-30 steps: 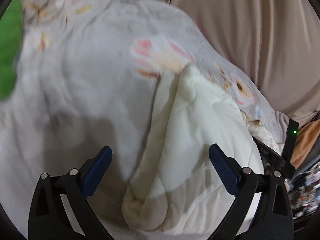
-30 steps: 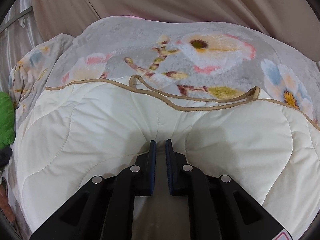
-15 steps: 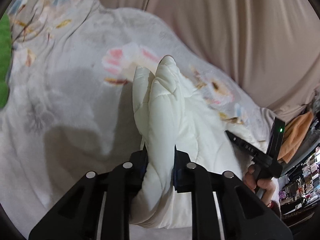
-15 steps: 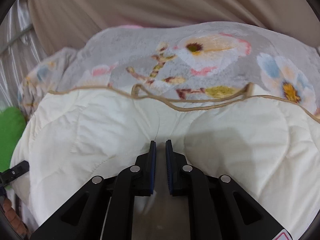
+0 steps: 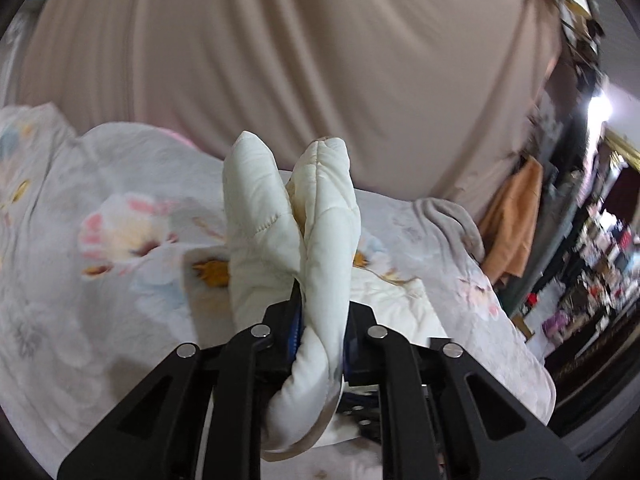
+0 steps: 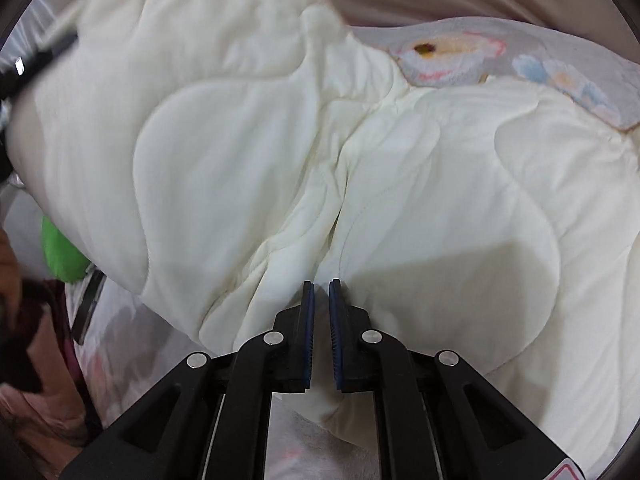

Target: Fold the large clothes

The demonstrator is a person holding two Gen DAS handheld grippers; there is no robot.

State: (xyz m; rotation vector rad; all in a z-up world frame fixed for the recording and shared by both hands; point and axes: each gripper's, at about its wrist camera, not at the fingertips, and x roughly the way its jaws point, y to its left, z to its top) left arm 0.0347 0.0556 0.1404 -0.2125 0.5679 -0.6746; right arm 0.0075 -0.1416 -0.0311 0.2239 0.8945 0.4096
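Above floral blanket | left gripper clamps raised quilt fold | right gripper pinches quilt edge

No readable text, labels, brands, numbers or signs anywhere, in either view

A bunched fold of the quilt stands up between the fingers of the left hand-held gripper, above the blanket spread on the bed. A curtain hangs behind the bed, and a draped cloth hangs to the right of it. In the right wrist view, the quilt lies over the blanket, its edge pinched in the right hand-held gripper; a cushion lies at the left, partly under the quilt.
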